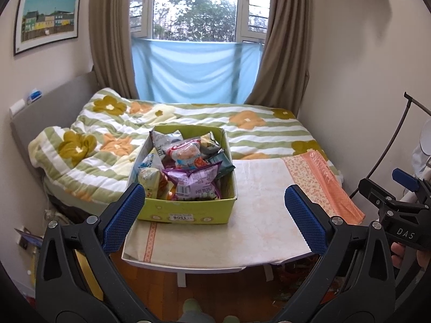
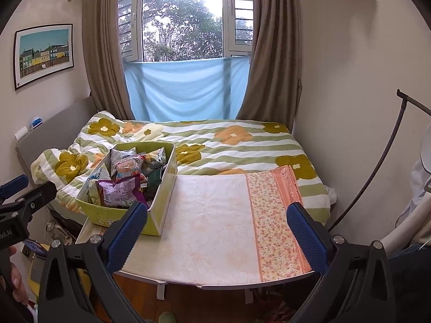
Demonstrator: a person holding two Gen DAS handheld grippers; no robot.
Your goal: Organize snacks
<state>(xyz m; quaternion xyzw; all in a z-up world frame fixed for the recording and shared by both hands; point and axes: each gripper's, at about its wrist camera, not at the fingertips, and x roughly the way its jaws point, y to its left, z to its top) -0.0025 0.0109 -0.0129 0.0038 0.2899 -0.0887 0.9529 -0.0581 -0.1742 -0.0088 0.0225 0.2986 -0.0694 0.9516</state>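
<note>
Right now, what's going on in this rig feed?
A person holds a claw in each hand, facing a small table at the foot of a bed. Both the left claw and right claw are open and empty, hovering short of the table. A green box piled with snack packets sits on the table's left side, a purple packet on top. Nothing has been picked up yet; the cloth-covered area beside the box is bare.

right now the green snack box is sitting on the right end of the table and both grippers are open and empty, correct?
Not quite. The green snack box sits on the left end of the table, as the left wrist view shows. The rest holds: the left gripper and right gripper are open and empty.
</note>
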